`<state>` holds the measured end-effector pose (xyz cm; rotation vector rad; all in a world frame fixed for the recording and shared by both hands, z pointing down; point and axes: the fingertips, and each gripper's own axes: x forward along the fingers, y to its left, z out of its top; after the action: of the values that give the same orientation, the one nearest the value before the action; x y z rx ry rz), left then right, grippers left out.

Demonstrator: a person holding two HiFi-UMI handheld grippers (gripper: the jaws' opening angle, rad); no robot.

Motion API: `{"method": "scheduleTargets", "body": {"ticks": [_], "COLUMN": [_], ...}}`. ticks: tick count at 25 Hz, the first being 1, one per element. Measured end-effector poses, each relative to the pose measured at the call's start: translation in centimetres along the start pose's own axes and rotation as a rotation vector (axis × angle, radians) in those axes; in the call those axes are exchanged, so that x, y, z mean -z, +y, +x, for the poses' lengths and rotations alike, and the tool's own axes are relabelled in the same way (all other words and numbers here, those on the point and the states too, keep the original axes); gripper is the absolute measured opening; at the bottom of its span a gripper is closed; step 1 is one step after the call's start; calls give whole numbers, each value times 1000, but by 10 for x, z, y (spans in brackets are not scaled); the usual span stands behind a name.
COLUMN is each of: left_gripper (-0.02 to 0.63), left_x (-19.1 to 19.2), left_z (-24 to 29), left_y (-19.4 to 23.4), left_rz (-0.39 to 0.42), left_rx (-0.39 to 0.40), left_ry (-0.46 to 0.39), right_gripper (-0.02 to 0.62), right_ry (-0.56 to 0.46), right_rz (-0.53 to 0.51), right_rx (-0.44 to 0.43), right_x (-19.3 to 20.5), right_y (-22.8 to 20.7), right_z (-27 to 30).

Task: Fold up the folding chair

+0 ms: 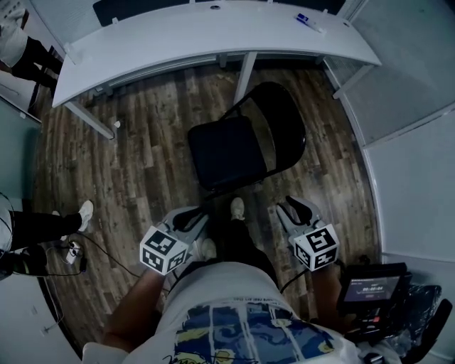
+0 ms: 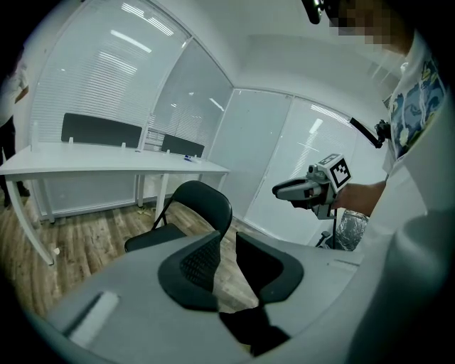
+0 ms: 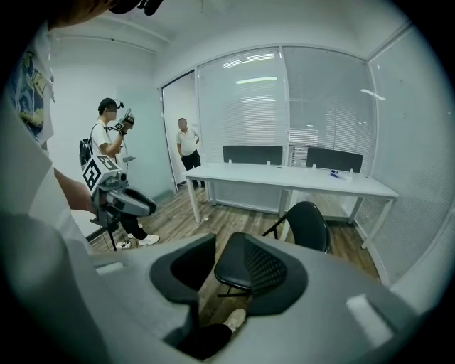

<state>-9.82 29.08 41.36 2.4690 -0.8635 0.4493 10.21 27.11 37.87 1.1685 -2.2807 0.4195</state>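
Chair [image 1: 234, 149] stands unfolded on floor, betw. person's feet & desk [image 1: 178, 35]. Left gripper [image 1: 190, 217] & right gripper [image 1: 296, 208]: jaws apart, empty, near chair but not touching. Prob. stiff metal frame, heavyish, slick; best hold is backrest top + seat front edge.

In your head view, the folding chair [image 1: 245, 138] conceals most of its legs beneath the seat. The item [image 1: 309, 21] on the tabletop [image 1: 185, 32] is too small to identify. The left edge cuts off a bystander [image 1: 39, 229]. In your left gripper view, the left gripper [image 2: 227, 245] covers the chair's lower frame.
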Motion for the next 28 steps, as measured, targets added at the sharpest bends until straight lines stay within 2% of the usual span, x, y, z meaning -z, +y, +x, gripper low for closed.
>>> {"method": "scheduleTargets", "body": {"ticks": [4,10,19,28], "left_gripper": [84,114,160,187], "left_x": [0,-12,-8,25], "left_z": [1,74,130,183], "left_y": [3,35,71,125], "left_rz": [-7,-43,-78,-168], "left_rx": [-7,-43,-96,-157], "left_ry": [0,41,62,109], "right_gripper": [121,143,155,160], "right_ry": [4,36,86,170], "right_rz": [-1,29,45,58], "right_rx": [12,7,21,66], "right_x": [-4,2,13,33], "right_y": [-6,-95,-168,-244], "right_z": [1,45,86,132]}}
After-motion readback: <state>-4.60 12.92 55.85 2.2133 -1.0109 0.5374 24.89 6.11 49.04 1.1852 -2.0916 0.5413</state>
